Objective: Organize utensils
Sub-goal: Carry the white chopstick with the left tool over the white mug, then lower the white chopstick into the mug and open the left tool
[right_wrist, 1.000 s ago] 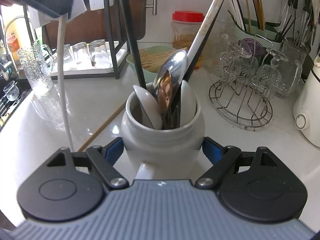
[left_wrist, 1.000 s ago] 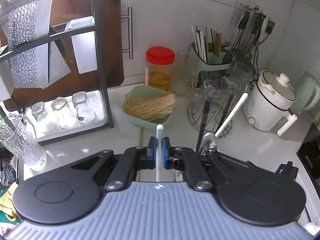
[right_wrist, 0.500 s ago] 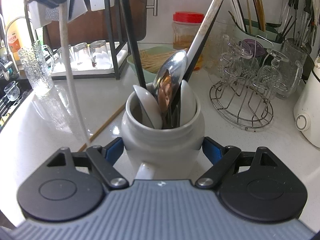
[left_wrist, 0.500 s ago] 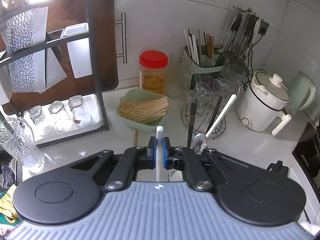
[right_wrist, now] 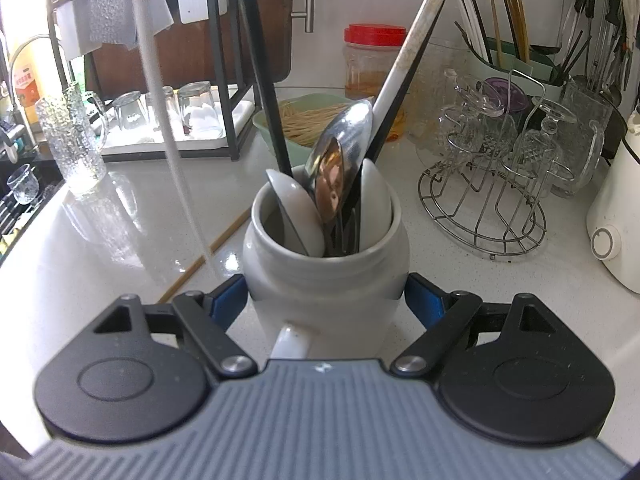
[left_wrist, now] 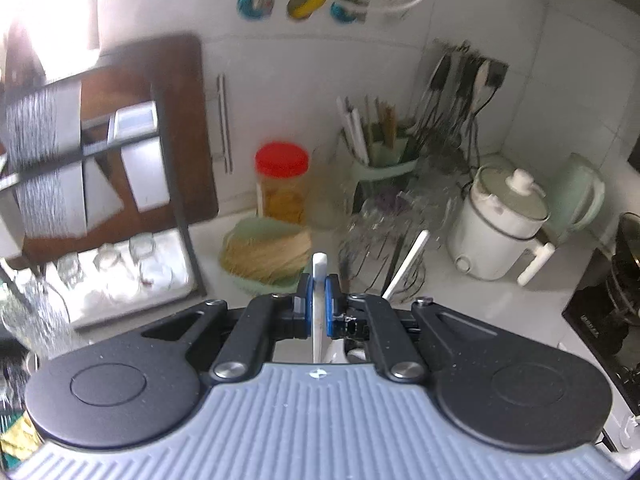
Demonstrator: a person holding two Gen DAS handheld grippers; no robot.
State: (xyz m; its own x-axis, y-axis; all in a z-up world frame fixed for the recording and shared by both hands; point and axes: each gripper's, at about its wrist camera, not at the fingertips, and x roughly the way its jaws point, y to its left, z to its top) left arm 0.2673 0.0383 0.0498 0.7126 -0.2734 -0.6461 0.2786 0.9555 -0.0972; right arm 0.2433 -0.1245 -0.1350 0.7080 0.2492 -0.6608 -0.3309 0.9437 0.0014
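Observation:
My right gripper (right_wrist: 326, 296) is shut on a white ceramic jar (right_wrist: 326, 268) that stands on the counter. The jar holds a metal spoon (right_wrist: 340, 160), white ceramic spoons (right_wrist: 294, 208), black chopsticks (right_wrist: 264, 72) and a white chopstick (right_wrist: 416, 40). My left gripper (left_wrist: 316, 306) is shut on a white chopstick (left_wrist: 319, 276) and holds it up in the air. That chopstick hangs blurred at the left of the right wrist view (right_wrist: 160, 92), left of the jar. A wooden chopstick (right_wrist: 212, 248) lies on the counter left of the jar.
A green utensil holder (right_wrist: 516, 60) with chopsticks stands at the back right. A wire rack of glasses (right_wrist: 492, 184), a red-lidded jar (right_wrist: 374, 60), a green bowl of sticks (right_wrist: 308, 116), a black rack (right_wrist: 236, 80) over upturned glasses, a tall glass (right_wrist: 72, 140) and a white cooker (left_wrist: 500, 220) surround the area.
My left gripper has risen and moved back with the white chopstick, whose lower end swings right toward the jar. The right gripper and jar have not moved.

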